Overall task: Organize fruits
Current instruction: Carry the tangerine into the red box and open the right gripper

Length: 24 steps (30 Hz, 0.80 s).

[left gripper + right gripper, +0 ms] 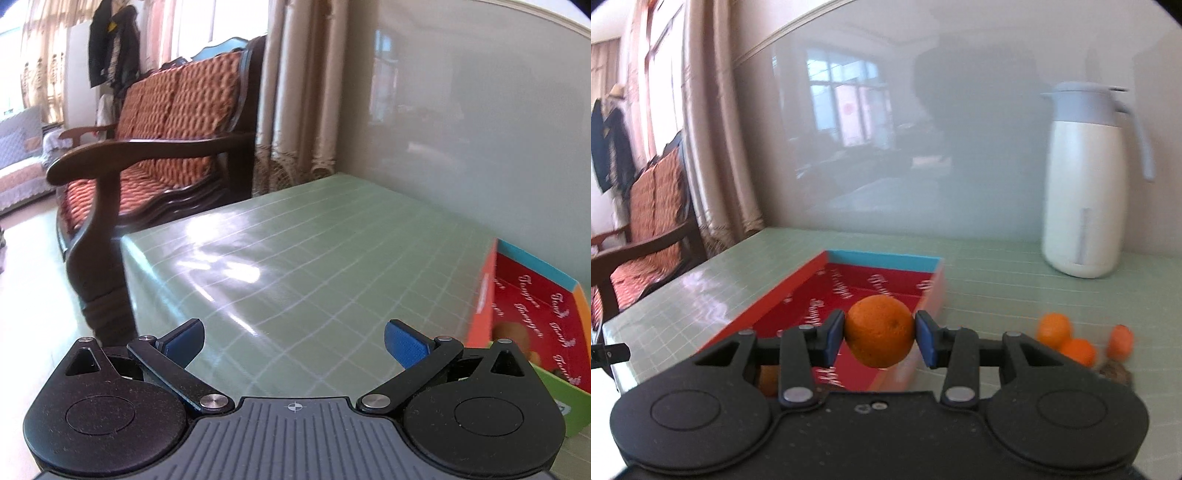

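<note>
My right gripper (880, 338) is shut on an orange (880, 331) and holds it above the near end of a shallow red box (871, 284) with a blue far wall. An orange fruit (768, 380) shows in the box's near left corner, partly hidden by the gripper. Three small oranges (1054, 326) (1078, 350) (1121, 341) lie on the table right of the box. My left gripper (294, 341) is open and empty over the green table; the box (532, 314) is at its right, with a brownish fruit (515, 334) inside.
A white thermos jug (1086, 184) stands at the back right by the wall. A small brown object (1115, 371) lies near the small oranges. A wooden sofa (155, 147) stands past the table's left edge (127, 251). A glossy wall backs the green gridded table (295, 240).
</note>
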Each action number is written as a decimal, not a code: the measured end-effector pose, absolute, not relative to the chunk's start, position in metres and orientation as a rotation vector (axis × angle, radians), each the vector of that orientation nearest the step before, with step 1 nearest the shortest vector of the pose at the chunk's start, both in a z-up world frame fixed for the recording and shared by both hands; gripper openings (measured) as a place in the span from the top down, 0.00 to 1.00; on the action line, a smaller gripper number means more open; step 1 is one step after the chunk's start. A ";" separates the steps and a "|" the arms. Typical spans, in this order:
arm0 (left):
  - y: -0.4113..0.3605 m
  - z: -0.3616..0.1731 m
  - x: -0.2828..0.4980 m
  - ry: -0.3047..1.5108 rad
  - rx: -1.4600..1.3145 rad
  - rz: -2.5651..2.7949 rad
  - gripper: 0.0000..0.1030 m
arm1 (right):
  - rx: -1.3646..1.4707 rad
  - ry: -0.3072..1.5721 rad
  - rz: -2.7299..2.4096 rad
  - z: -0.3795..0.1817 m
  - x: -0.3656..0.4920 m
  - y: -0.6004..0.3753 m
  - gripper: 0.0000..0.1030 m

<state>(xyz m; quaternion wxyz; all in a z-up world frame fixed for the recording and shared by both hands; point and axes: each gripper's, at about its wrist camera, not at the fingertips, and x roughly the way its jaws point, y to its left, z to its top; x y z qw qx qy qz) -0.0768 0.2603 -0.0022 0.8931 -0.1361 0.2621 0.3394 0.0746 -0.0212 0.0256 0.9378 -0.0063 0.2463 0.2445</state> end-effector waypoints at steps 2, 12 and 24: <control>0.268 -0.004 -0.081 0.548 -0.292 0.722 0.00 | -0.035 0.521 0.513 0.020 0.082 -0.008 0.61; 0.288 -0.013 -0.089 0.577 -0.334 0.750 0.00 | -0.090 0.601 0.535 -0.003 0.095 0.023 0.61; 0.280 -0.012 -0.087 0.586 -0.322 0.729 0.00 | -0.084 0.580 0.537 -0.002 0.090 0.022 0.45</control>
